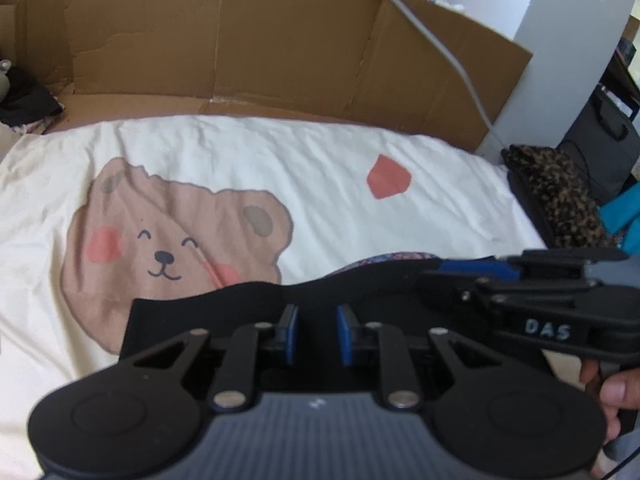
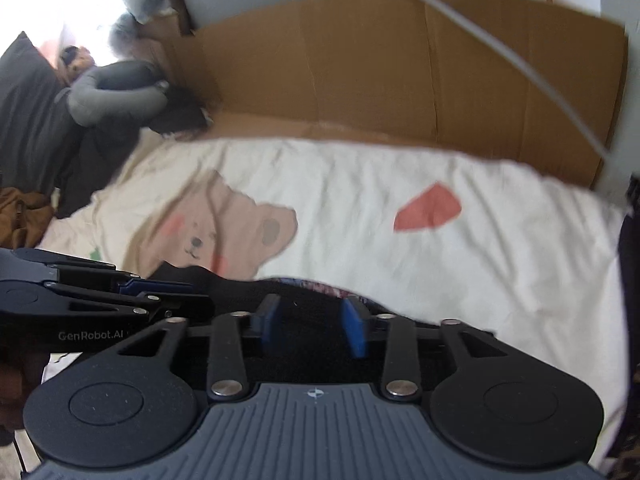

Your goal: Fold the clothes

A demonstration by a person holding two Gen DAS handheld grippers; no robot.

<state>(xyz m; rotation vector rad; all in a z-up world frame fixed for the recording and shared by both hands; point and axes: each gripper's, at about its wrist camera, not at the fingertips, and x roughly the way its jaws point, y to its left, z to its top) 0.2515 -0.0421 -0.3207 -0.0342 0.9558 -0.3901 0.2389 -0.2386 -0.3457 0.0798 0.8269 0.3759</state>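
Left wrist view, left to right: cream bear-print sheet (image 1: 280,168) across most of frame, flattened cardboard (image 1: 240,40) standing behind it along the top. Black garment (image 1: 192,320) at lower centre on the sheet, left corner flat, top edge wavy and raised. Left gripper (image 1: 317,316) at bottom centre, blue pads narrowly apart with black fabric in the gap; cannot tell whether actually pinched. Strip of patterned fabric (image 1: 400,258) peeking out behind the garment's raised edge. Right gripper (image 1: 440,276) entering from the right edge, tips at the garment's right end, hand (image 1: 612,396) on its grip at lower right. Leopard-print cloth (image 1: 560,192) at right edge off the sheet.

Right wrist view: dark clothes pile (image 2: 36,120) upper left, brown cloth (image 2: 20,216) below it. Left gripper low at left edge, tip at the garment. Right gripper pads at bottom centre clearly spread, not pressing, black fabric between and beneath them. Picture blurred.
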